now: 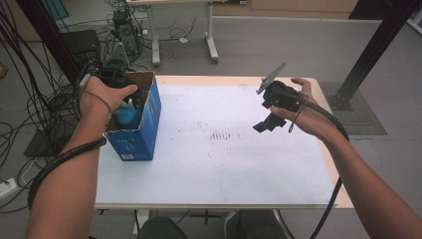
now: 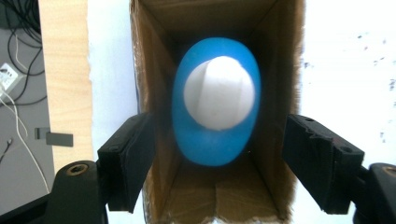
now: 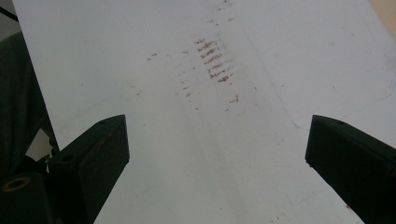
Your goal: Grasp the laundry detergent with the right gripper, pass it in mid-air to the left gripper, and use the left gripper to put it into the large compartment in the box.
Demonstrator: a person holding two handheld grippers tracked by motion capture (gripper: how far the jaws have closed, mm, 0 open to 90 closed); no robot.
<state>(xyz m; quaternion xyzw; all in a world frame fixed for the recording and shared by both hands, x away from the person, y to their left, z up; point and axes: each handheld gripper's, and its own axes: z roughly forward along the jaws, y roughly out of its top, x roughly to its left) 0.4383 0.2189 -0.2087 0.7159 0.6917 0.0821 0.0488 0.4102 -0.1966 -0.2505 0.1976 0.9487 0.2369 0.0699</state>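
White table (image 1: 214, 169), box (image 1: 144, 124) at left: left gripper (image 2: 215, 163) released, bottle (image 2: 217, 100) dropped in; right gripper (image 3: 215, 154) spread, empty. Next, withdraw upward.

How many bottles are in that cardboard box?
1: a blue bottle with a white cap stands inside the open box at the table's left edge, below the left gripper. Others could be hidden deeper inside.

A white sheet (image 1: 214, 144) covers most of the wooden table (image 1: 326, 164), with a patch of small dark smudges (image 1: 217, 135) near its middle. On the grey floor (image 1: 278, 45) beyond stands a desk frame with white legs (image 1: 211, 42). Black cables (image 1: 35, 99) tangle at the left beside dark equipment (image 1: 124, 30). A black post (image 1: 370, 55) rises from a floor plate at the right.
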